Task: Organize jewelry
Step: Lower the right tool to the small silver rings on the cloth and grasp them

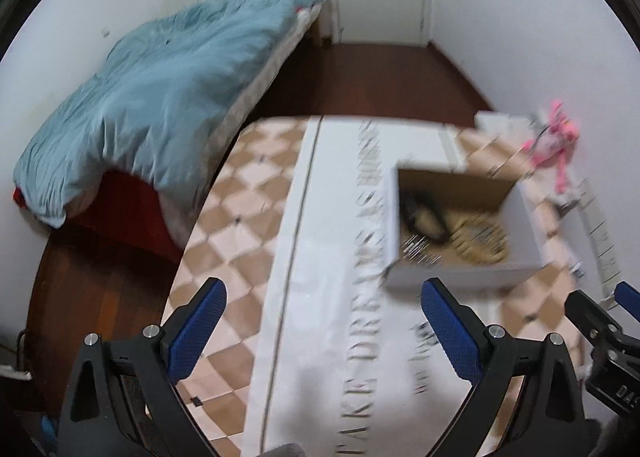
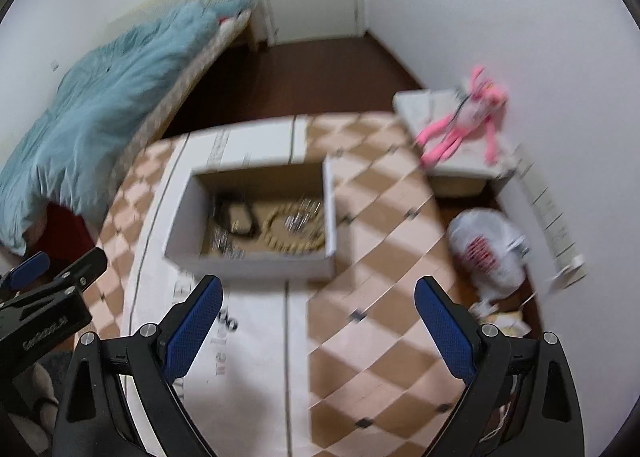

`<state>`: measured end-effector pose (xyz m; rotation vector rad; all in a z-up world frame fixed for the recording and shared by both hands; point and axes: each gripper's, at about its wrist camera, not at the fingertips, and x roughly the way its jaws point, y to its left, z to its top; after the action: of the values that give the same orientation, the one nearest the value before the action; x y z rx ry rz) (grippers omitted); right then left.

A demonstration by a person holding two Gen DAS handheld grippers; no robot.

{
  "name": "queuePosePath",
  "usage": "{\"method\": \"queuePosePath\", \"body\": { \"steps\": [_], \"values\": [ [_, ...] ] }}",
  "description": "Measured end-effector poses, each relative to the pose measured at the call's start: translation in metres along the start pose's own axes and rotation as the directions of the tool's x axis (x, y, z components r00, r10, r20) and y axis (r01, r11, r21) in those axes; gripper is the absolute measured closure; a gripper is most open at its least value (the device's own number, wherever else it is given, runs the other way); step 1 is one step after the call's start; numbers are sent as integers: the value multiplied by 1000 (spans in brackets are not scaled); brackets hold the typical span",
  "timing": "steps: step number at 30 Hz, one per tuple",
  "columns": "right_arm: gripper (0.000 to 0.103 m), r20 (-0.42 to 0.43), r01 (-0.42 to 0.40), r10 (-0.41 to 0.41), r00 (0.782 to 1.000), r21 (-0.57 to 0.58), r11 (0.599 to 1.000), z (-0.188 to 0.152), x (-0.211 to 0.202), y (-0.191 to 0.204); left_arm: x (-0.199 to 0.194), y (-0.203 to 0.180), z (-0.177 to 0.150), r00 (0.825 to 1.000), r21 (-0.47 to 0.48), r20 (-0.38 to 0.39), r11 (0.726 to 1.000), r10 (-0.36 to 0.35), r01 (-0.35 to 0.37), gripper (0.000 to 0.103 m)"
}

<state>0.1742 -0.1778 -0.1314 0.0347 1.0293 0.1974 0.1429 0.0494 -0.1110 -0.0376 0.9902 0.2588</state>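
Both views are motion-blurred. A table (image 1: 224,217) covered with a tan-and-pink checked cloth carries a white printed sheet (image 1: 332,257) and, on that sheet, an open white cardboard box (image 1: 456,275). The box stands toward the table's far edge, clear of the near edge, and bare sheet lies between its near wall and both tools.

The left gripper (image 1: 320,327) hangs over the near part of the table with its 2 blue pads spread wide and nothing between them. The right gripper (image 2: 316,327) is spread just as wide and also empty, with its fingers pointing at the box's near wall.

Inside the box, jewelry (image 2: 292,231) lies on the brown floor: a pale beaded loop with small glinting pieces beside it, and a dark looped item (image 2: 236,217) toward the box's left wall. Blur hides finer detail.

Beyond the table's left edge a strip of dark wooden floor (image 1: 360,77) separates it from a bed with a blue blanket (image 1: 160,97).

Only the right wrist view shows the room past the table's right edge: a white plastic bag (image 2: 486,247) on the floor, and a pink plush toy (image 2: 464,125) on a white block near the wall. Each view shows the other tool at its margin.
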Motion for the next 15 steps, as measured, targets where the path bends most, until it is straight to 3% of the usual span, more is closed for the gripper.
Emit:
{"method": "queuePosePath", "body": {
  "steps": [5,9,15],
  "values": [
    [42,-85,-95,92,992,-32,995,-32,55,23,45,15,-33,993,20,-110,999,48,-46,3],
    [43,-103,-125,114,988,-102,987,-51,84,48,64,22,-48,985,34,-162,998,65,-60,3],
    [46,-102,-105,88,991,-177,979,-62,105,75,74,32,-59,979,38,-191,997,67,-61,3]
  ]
}}
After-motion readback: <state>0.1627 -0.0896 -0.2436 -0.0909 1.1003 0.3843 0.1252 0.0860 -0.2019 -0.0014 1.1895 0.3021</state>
